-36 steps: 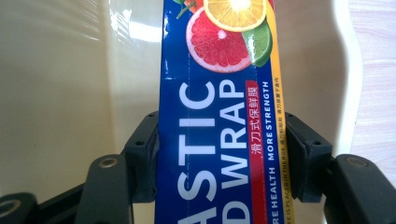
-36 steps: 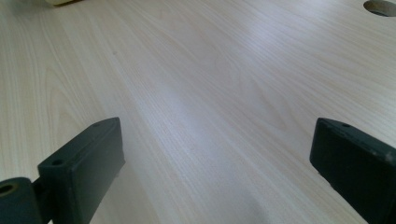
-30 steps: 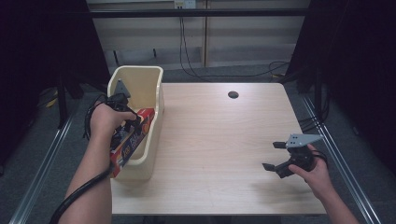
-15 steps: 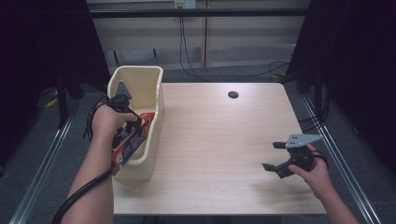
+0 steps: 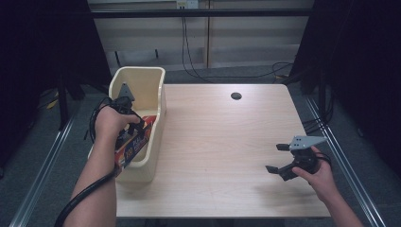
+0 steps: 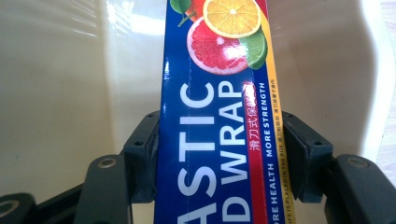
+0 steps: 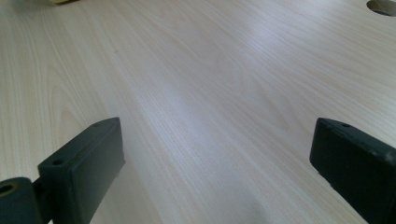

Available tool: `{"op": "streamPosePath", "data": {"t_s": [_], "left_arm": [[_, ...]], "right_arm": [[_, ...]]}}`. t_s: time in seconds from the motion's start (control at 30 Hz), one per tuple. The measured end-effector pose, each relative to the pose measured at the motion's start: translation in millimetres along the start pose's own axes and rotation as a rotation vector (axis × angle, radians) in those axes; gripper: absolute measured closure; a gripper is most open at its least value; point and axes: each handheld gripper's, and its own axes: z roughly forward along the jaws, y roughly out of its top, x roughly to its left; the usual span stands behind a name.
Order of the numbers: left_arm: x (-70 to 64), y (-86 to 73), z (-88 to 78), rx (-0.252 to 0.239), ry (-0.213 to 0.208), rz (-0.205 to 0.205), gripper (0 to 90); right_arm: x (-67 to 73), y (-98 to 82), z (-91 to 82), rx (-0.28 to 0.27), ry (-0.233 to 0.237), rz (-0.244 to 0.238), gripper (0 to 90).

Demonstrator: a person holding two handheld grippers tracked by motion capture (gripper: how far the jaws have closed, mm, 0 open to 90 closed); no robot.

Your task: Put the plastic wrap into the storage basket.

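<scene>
A long plastic wrap box [image 6: 219,116], blue and red with citrus fruit printed on it, lies slanted inside the cream plastic bin [image 5: 153,97] at the table's left edge. My left gripper [image 5: 135,130] reaches into the bin and is shut on the plastic wrap box [image 5: 137,144], its two black pads [image 6: 144,154] pressing the box's long sides. My right gripper [image 5: 279,158] hovers low over the bare wood at the table's right front, jaws wide apart with nothing between them. In the right gripper view, both of its fingers [image 7: 84,163] frame plain tabletop.
The wooden table [image 5: 222,142] has a round cable hole [image 5: 236,96] near its far edge. Metal rails run along the floor on both sides. Cables hang behind the table against the back wall.
</scene>
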Motion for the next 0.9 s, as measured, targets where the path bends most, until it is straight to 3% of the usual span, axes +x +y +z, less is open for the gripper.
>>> {"op": "streamPosePath", "data": {"t_s": [0.3,0.33,0.77,0.9], "left_arm": [[-1.1,-0.1,-2.6,-0.020,0.006,-0.001,38.4],[-1.9,-0.8,-3.2,-0.032,-0.013,-0.016,37.9],[-7.1,1.6,-18.5,-0.099,-0.024,0.012,31.0],[-13.2,1.8,-30.4,-0.147,-0.065,0.031,27.4]], "right_arm": [[0.3,0.0,-0.3,0.001,-0.002,-0.003,2.7],[0.3,0.1,-0.4,0.001,-0.003,-0.003,2.7],[0.4,0.6,-1.4,-0.002,0.001,0.000,2.7],[0.6,0.2,-1.2,0.000,-0.001,0.000,2.7]]}}
